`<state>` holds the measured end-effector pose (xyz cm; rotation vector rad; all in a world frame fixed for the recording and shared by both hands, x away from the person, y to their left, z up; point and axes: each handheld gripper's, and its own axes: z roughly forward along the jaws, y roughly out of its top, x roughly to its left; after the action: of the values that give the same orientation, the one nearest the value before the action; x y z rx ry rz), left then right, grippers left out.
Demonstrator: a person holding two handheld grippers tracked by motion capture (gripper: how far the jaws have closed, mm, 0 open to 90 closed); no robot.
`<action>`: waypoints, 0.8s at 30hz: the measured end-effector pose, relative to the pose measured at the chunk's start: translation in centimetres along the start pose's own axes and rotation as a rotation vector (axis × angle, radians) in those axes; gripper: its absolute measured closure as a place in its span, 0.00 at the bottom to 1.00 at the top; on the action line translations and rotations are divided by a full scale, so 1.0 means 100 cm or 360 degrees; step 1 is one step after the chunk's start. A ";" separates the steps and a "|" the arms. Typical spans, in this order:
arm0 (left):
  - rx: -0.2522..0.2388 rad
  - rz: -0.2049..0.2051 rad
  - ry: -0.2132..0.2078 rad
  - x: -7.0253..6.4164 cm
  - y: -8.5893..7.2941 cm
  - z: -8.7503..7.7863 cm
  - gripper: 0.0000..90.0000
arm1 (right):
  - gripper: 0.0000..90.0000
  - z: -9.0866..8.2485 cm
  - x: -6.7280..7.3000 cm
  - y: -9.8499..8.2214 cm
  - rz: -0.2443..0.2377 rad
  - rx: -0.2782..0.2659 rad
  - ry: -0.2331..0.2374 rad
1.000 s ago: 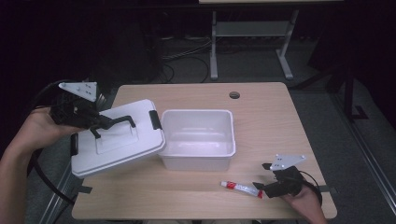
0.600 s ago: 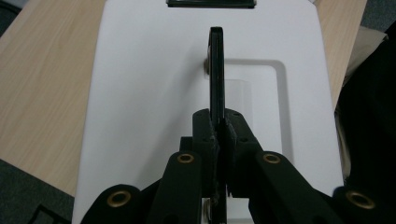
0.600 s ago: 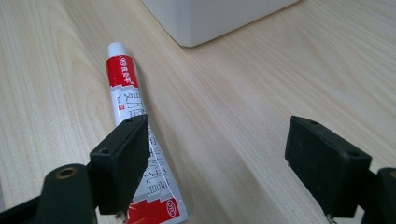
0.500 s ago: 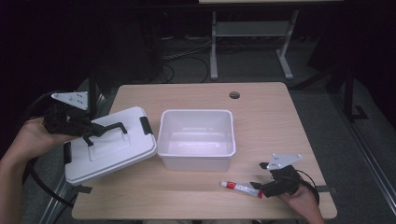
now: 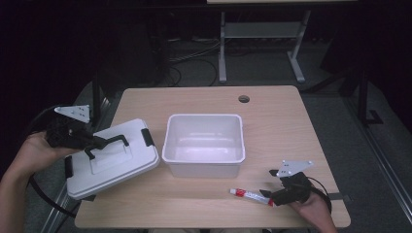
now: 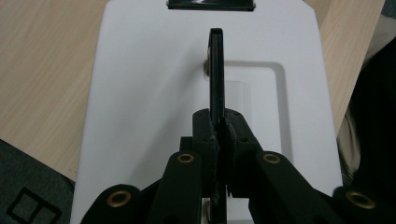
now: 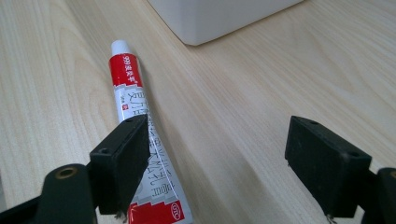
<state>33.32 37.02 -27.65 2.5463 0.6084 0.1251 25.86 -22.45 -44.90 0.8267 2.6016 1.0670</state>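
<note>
1. White plastic lid with a black handle lies at the left end of the wooden table, overhanging the left edge. A black latch sits at its end nearest the bin.
2. The left gripper has its jaws closed on the handle. In the left gripper view the two jaw pads meet on the thin black bar of the handle, with no gap visible between pad and bar.
3. In the same view the lid fills the area below the jaws, and a black latch shows at its far end.
4. The person's left hand holds that gripper beyond the left edge of the table.
5. An open white bin stands at the table centre, just beside the lid. Whether the two touch cannot be told.
6. A red-and-white tube lies flat on the table in front of the bin, near its right front corner and apart from it.
7. The right gripper rests low at the tube's right end, held by the person's right hand.
8. In the right gripper view the jaws stand wide apart. The tube passes under the left-hand jaw in that view; contact cannot be confirmed. The other jaw is over bare wood.
9. The tube's white cap points toward the bin's corner.
</note>
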 end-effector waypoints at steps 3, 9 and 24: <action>0.0000 -0.0012 -0.0005 0.001 -0.005 0.005 0.94 | 0.24 0.001 0.000 0.000 -0.0004 0.0001 0.0000; 0.0002 -0.0041 -0.0005 0.003 -0.015 0.018 0.94 | 0.24 0.000 0.001 0.000 -0.0008 0.0007 -0.0007; 0.0019 -0.0093 -0.0021 0.008 -0.034 0.058 0.94 | 0.24 0.002 0.002 0.000 -0.0022 0.0024 -0.0001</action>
<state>33.83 37.28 -34.39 2.5364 0.6795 0.0845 25.72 -22.21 -45.06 0.8106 2.6143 1.0446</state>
